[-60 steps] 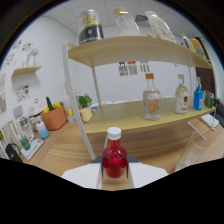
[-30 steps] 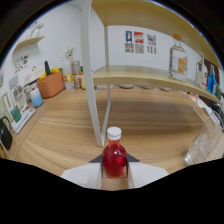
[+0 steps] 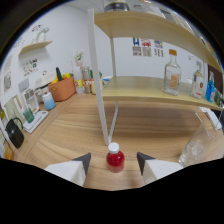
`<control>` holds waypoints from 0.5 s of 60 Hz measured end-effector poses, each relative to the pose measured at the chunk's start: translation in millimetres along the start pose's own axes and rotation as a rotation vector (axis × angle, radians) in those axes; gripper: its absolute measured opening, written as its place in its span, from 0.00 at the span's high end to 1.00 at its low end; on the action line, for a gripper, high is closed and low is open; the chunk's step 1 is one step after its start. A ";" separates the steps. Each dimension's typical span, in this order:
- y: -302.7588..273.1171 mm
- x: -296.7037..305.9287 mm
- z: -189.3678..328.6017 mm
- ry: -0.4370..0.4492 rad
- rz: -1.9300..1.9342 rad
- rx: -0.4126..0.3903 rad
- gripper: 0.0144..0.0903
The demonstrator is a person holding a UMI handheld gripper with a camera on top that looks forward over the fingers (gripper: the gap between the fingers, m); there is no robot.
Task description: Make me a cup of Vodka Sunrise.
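Note:
A small bottle of red liquid with a white cap (image 3: 115,161) stands upright on the wooden table (image 3: 150,125), at the foot of the shelf's white post (image 3: 99,85). My gripper (image 3: 113,157) is open, and the bottle sits between the two fingers with a gap at each side. One fingertip (image 3: 84,161) shows left of the bottle, the other right of it. A clear empty glass (image 3: 192,150) stands on the table just beyond the right finger. A clear bottle with a brown cap (image 3: 171,74) stands on the lower shelf beyond.
A two-level wooden shelf (image 3: 150,92) spans the area ahead, with more bottles at its right end (image 3: 202,85). Off to the left are an orange pot with plants (image 3: 62,90), cups on a tray (image 3: 35,112) and a black object (image 3: 14,132).
The red bottle was gripped between the fingers earlier; now the fingers have spread and it stands free on the table. The gripper has moved lower and closer to the shelf post.

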 end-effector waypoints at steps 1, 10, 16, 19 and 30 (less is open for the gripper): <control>-4.2 -0.4 -5.9 -0.003 0.002 0.009 0.06; -45.2 16.1 -65.7 -0.004 0.001 0.117 0.05; -62.1 43.6 -103.5 0.017 -0.004 0.175 0.05; -65.6 62.6 -119.6 0.040 -0.005 0.192 0.05; -39.7 143.3 -152.3 0.125 0.023 0.164 0.06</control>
